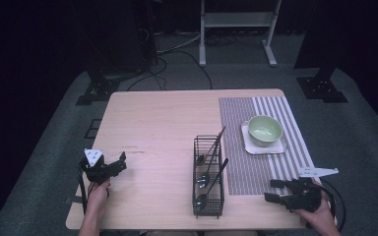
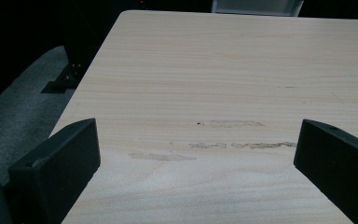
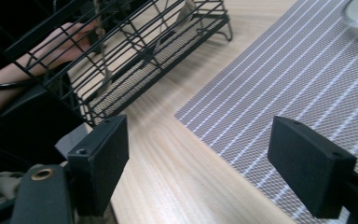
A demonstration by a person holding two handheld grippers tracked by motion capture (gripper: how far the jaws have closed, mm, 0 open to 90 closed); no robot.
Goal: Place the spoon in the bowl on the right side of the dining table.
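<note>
- The black wire basket is narrow and holds dark spoons.
- It lies long-side front to back, near the table's front edge, beside the striped mat.
- Left gripper and right gripper: jaws wide, empty.

green bowl, striped grey placemat, black basket

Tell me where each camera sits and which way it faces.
High view: above the person's side, looking forward and down on the table; shows both forearms, left claw, right claw.
Left gripper view: on the left claw, looking along open jaws at bare tabletop.
Right gripper view: on the right claw, facing the wire basket and striped mat; a forearm shows behind.
Shared: high and right views both show the basket, mat and bowl.
</note>
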